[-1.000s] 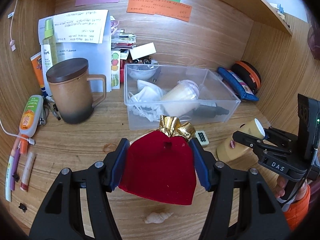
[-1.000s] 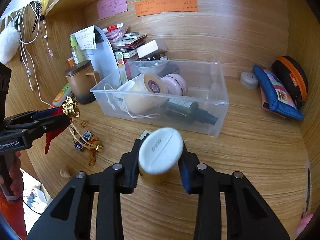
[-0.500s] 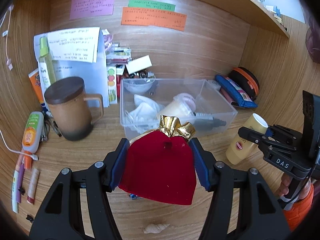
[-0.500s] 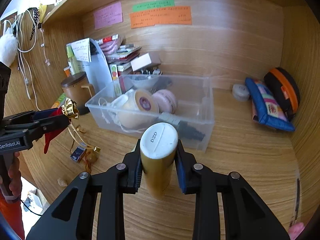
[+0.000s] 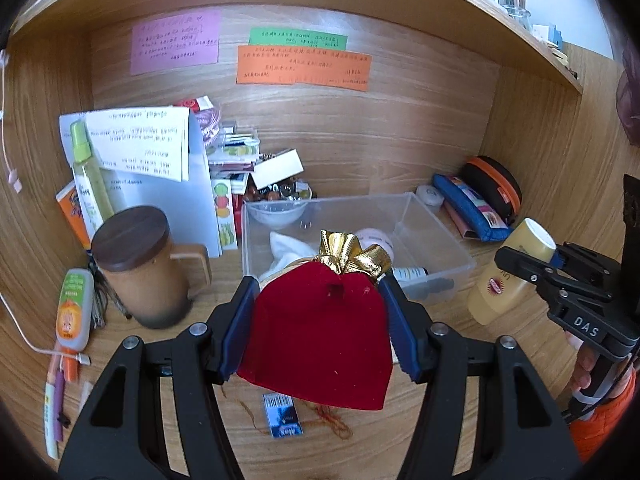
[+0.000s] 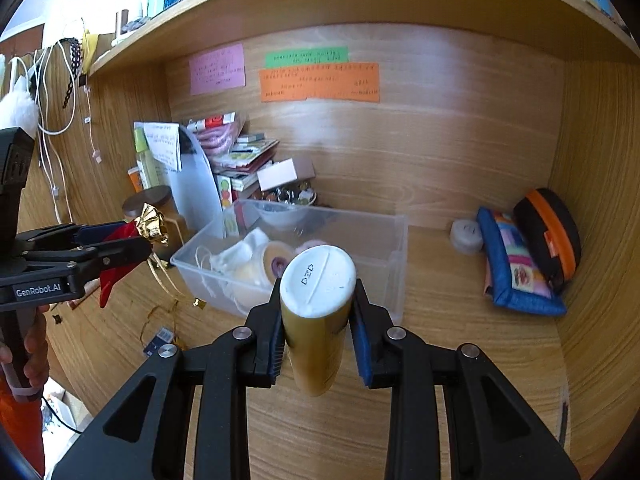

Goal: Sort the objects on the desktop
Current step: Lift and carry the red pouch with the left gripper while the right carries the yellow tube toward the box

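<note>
My left gripper (image 5: 318, 322) is shut on a red velvet pouch (image 5: 320, 336) with a gold ruffled top, held above the desk in front of the clear plastic bin (image 5: 448, 240). It also shows in the right wrist view (image 6: 116, 252). My right gripper (image 6: 318, 316) is shut on a yellow tube with a white cap (image 6: 316, 312), held upright above the desk, just right of the bin (image 6: 396, 248). The tube also shows in the left wrist view (image 5: 506, 276). The bin holds a mask, round jars and a dark bottle.
A brown lidded mug (image 5: 140, 268) stands left of the bin. Papers, a spray bottle (image 5: 90, 176) and small boxes stack at the back left. A blue pouch (image 6: 516, 272) and a black-orange case (image 6: 548, 232) lie at the right. A small blue packet (image 5: 282, 414) lies on the desk.
Both grippers have risen with their loads. The tube has been raised off the desk and turned upright. The bin now sits lower and farther in both views.
</note>
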The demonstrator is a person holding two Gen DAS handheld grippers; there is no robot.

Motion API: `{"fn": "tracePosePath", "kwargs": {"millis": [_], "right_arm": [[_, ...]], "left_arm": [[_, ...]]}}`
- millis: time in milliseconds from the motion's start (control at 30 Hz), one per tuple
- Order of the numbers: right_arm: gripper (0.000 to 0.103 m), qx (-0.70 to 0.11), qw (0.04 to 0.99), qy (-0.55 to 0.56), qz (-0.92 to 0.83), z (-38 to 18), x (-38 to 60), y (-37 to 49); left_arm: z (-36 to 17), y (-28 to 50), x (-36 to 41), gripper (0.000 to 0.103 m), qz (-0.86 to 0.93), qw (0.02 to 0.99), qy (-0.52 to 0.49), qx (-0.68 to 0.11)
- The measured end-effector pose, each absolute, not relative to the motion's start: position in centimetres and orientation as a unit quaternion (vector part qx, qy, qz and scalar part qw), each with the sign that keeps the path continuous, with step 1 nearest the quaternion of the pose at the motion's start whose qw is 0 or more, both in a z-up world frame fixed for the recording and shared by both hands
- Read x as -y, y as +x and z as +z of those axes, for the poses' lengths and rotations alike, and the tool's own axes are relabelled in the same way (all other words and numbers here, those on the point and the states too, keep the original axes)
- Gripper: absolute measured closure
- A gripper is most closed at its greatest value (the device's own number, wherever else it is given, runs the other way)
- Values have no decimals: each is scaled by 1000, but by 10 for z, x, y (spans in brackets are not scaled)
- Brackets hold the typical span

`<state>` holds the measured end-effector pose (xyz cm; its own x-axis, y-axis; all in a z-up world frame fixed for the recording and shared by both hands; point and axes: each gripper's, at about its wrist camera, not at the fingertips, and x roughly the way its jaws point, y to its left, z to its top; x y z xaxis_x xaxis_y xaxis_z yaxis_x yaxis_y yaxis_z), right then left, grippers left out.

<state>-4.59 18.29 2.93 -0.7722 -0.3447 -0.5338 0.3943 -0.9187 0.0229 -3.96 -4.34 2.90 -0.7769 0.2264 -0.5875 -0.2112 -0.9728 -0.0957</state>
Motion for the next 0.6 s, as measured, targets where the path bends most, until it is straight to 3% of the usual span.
{"fn": "tracePosePath", "kwargs": {"millis": [600], "right_arm": [[77,-42,198,255,-945,57,-184,-85]], "left_arm": [[34,-92,39,42,941,108,-321,7]]}}
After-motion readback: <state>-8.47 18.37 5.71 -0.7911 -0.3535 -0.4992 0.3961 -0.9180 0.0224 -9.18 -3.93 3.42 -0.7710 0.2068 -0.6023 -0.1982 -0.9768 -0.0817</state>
